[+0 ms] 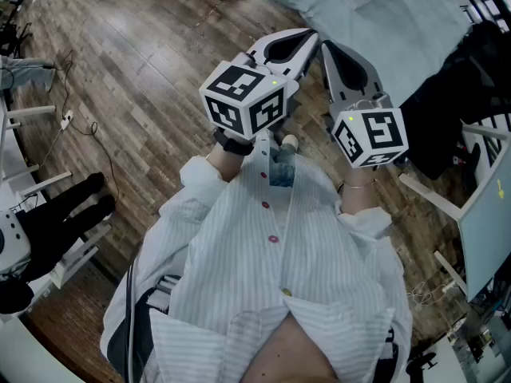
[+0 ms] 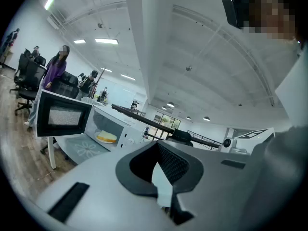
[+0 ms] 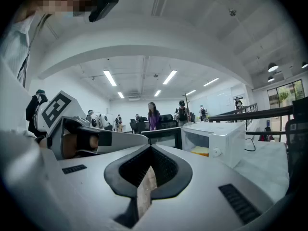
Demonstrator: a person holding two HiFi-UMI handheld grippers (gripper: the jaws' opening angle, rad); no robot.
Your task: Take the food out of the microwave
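While both tools hang well short of the counter point(image 2: 83, 149), my left tool point(image 1: 299, 42) has its jaws pressed together on nothing. The food point(image 2: 107, 137), a pale yellow slab on what may be a plate, lies inside the open microwave point(image 2: 113, 124), set back from the counter's near edge. It looks soft and light, so I'd grip the plate's rim. My right tool point(image 1: 331, 54) is likewise closed and empty.

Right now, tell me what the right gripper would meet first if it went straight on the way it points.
Most likely the microwave's open door, straight beyond the shut jaws of the right gripper; the food lies further right. Depth is unclear.
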